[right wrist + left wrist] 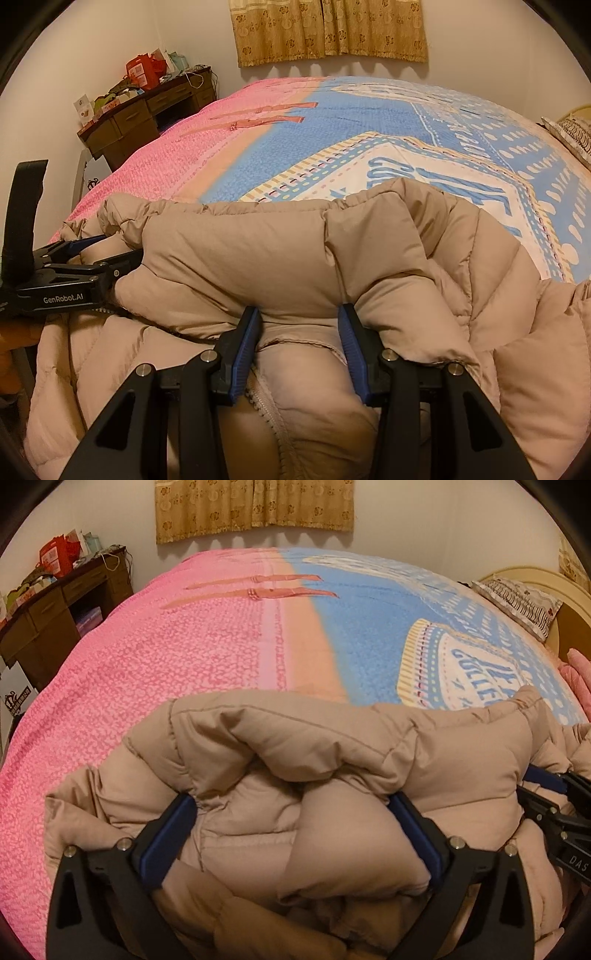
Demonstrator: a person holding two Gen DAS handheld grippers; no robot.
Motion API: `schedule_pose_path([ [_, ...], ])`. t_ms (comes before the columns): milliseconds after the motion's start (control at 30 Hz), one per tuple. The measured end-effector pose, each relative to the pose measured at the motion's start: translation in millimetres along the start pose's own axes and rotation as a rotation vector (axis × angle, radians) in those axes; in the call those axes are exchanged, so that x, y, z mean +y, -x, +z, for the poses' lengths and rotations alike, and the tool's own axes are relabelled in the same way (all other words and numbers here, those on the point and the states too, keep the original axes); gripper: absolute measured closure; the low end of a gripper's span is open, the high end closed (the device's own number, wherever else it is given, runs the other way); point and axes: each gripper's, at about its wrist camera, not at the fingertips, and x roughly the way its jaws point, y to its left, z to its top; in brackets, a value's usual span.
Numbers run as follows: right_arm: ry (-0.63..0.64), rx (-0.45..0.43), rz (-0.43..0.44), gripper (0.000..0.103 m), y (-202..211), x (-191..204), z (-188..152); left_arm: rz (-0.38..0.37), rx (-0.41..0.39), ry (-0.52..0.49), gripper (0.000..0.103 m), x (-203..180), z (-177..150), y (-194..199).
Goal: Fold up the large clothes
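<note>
My left gripper gapes wide around the coat, letting its fold settle, while my right gripper pinches the edge to steady it.

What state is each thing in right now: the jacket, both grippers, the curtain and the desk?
puffer jacket: bunched on the bed, top edge folded over, zipper open.
left gripper: jaws wide, padding between the fingers, grip not clear.
right gripper: jaws part closed, pinching a fold of the jacket.
bedspread: spread flat.
curtain: drawn shut.
desk: cluttered on top.
</note>
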Motion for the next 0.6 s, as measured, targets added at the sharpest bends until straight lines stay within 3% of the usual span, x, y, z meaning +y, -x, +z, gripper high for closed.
schedule_pose_path([
  [133,0.039,0.025,-0.04,0.057,-1,7,4,-0.028,0.028,0.027,0.003,4,10,11],
  [233,0.068,0.049,-0.051,0.057,3,10,10,-0.1,-0.046,0.072,0.004,4,14,49],
  [300,0.072,0.058,-0.051,0.057,10,12,15,-0.11,-0.095,0.055,0.003,-1,16,69],
  [467,0.02,-0.004,-0.035,0.052,41,7,28,-0.119,-0.157,0.0,0.003,-14,19,98],
  [600,0.005,-0.025,-0.037,0.05,52,3,33,-0.116,-0.153,-0.001,0.003,-14,24,99],
])
